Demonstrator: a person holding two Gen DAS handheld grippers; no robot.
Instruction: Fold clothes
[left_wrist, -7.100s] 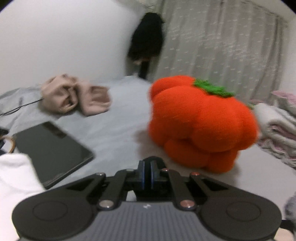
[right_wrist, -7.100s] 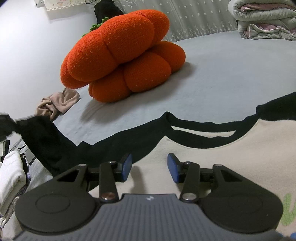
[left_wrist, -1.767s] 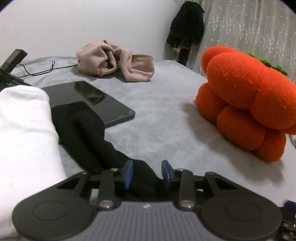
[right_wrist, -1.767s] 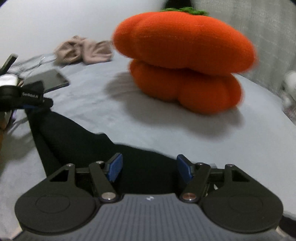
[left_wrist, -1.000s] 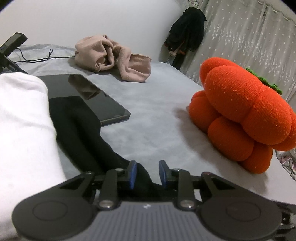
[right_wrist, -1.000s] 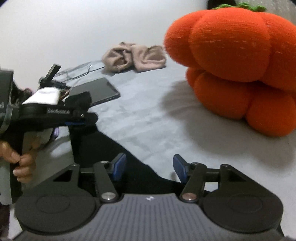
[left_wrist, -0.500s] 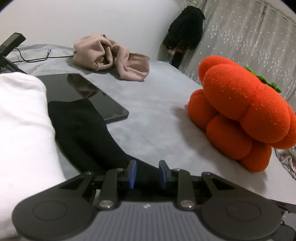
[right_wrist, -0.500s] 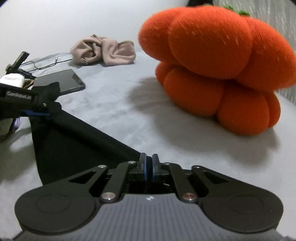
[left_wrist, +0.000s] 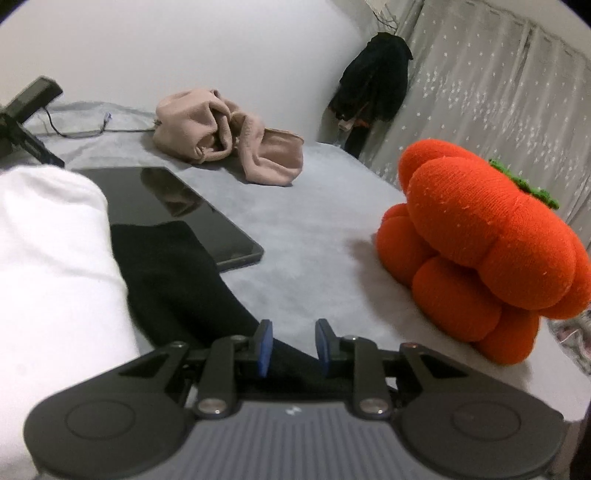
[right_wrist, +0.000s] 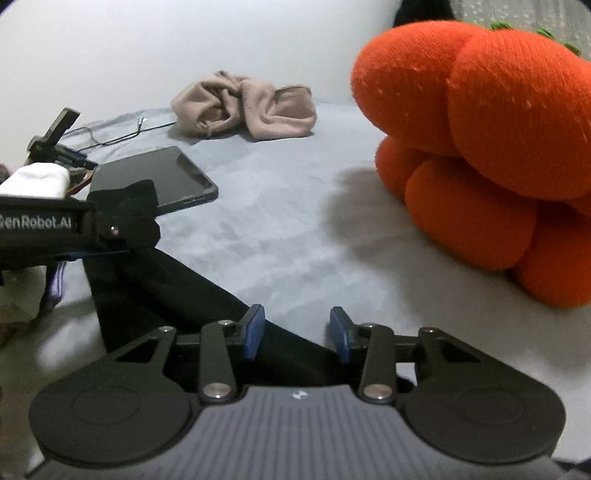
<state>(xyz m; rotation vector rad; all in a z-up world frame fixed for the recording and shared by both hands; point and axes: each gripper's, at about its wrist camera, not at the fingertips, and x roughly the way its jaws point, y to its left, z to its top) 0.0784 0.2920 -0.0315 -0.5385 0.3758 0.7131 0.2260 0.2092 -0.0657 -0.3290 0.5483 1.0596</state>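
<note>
Half a second ago the right hand-held gripper (right_wrist: 297, 332) was pinched shut; now its blue pads are standing apart and opening, with the black sleeve (right_wrist: 207, 302) lying between them but not being pressed. The left hand-held gripper (left_wrist: 291, 347) is staying in place, its pads sitting partly apart with the dark cloth (left_wrist: 173, 280) running between them; whether the pads are actually pressing the cloth cannot be told from the left wrist view. In the right wrist view that gripper is showing at the far left edge, with a bunch of the black fabric gathered at its tip.

The sleeve is lying stretched across the grey bed (right_wrist: 280, 236), running from the near middle toward the left. Its far end is overlapping the near corner of a dark tablet (left_wrist: 173, 206). A white bundle (left_wrist: 48, 266) is lying just left of the sleeve. Farther back a crumpled beige garment (left_wrist: 229, 136) is resting on the bed, near a thin cable (left_wrist: 92, 129). To the right a big orange pumpkin cushion (left_wrist: 487, 251) is sitting, well apart from the sleeve. Dark clothing (left_wrist: 373, 85) is hanging by the curtain (left_wrist: 498, 92) at the far side.
</note>
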